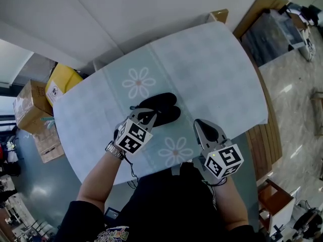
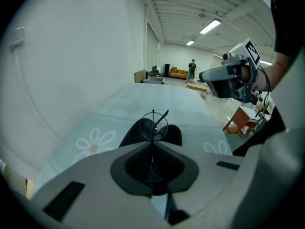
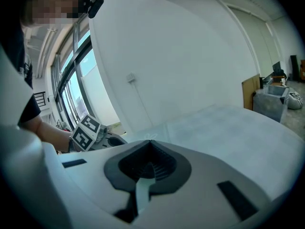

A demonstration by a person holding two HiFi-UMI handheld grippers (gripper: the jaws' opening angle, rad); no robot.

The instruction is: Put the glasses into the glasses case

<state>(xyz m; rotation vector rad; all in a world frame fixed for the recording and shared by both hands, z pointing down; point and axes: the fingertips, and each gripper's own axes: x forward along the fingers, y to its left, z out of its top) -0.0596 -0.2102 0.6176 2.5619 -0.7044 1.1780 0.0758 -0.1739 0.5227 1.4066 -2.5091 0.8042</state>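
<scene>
- The left tool (image 1: pixel 146 116) is held low over the tabletop (image 1: pixel 217 69), forearm angled in from the near edge. Its jaws are pressed together on the thin wire rim of the glasses (image 2: pixel 153 127), which stand up just past the tips.
- The right tool (image 1: pixel 202 124) hovers to the right of the left one, well apart from it. Its jaws are closed with nothing between them.
- The open black glasses case (image 1: pixel 164 106) lies directly ahead of the left tool's tips, touching or nearly touching them in the head view.
- In the head view the glasses are too thin to make out. The left tool's body hides the near part of the case.
- Ahead and to the right of both tools the tabletop lies bare. The near edge runs just behind the wrists.
</scene>
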